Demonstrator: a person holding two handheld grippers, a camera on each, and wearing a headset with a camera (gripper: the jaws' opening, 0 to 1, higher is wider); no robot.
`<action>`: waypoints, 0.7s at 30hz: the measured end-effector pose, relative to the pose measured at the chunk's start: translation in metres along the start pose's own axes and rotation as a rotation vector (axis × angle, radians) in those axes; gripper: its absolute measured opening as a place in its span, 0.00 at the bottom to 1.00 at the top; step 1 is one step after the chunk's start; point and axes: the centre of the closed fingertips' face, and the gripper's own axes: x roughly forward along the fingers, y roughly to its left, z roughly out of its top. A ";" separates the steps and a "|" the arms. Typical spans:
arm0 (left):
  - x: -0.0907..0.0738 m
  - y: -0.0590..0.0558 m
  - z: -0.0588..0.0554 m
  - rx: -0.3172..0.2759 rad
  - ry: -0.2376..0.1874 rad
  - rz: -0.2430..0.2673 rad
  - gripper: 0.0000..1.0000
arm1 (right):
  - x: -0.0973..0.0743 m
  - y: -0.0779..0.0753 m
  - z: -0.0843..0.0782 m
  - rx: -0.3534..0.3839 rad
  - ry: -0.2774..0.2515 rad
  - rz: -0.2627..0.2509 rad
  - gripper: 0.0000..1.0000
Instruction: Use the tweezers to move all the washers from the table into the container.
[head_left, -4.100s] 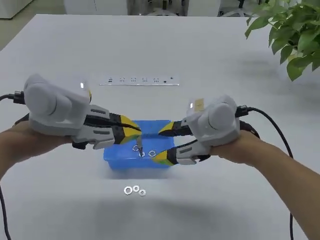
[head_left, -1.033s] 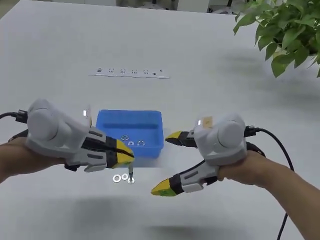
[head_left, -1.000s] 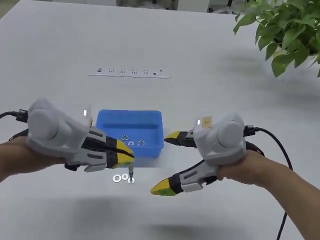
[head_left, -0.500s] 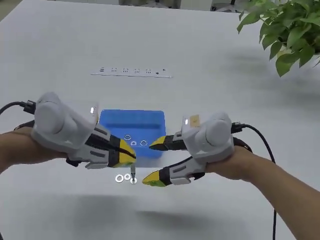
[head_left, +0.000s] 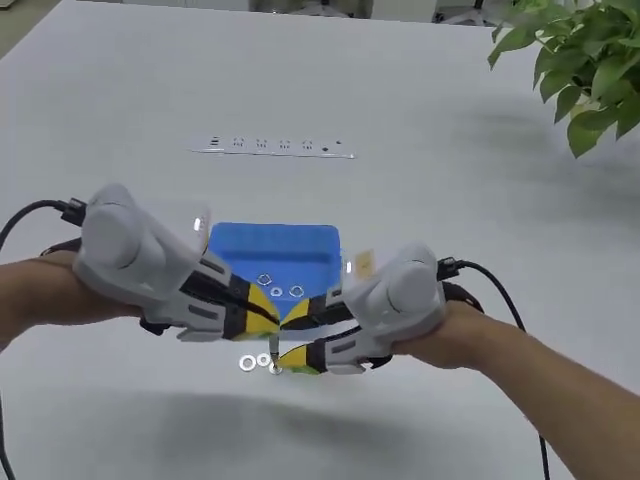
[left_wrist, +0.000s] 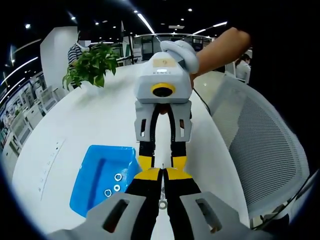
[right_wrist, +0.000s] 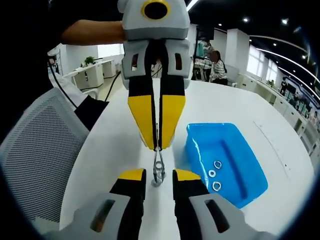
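"Could anything reach the washers (head_left: 262, 361)?"

"Only from the near side. The left gripper (head_left: 270, 314) and right gripper (head_left: 288, 338) hung tip to tip over them, tweezers (right_wrist: 158, 165) between, and the container (head_left: 275, 243) stood just behind. Past it the table (head_left: 420, 130) lay open up to the power strip (head_left: 274, 148)."

The left gripper (head_left: 268, 312) and right gripper (head_left: 293, 335) have rounded pale-grey housings and yellow-tipped black jaws, with black cables (head_left: 40, 205) at their rears.

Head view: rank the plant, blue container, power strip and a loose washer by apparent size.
1. Plant, though cropped by the frame.
2. Blue container, partly hidden; close to the plant, so that order is unsure.
3. Power strip, long but thin.
4. Loose washer.
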 end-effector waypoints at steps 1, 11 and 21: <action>0.000 0.000 0.000 0.000 0.001 -0.003 0.06 | 0.001 0.000 0.000 -0.009 0.001 0.003 0.20; 0.001 0.002 0.000 -0.004 -0.004 -0.011 0.06 | 0.005 -0.001 0.002 -0.055 0.008 0.005 0.11; 0.000 0.002 -0.001 -0.010 -0.002 -0.014 0.06 | 0.006 0.001 0.003 -0.067 0.011 0.000 0.09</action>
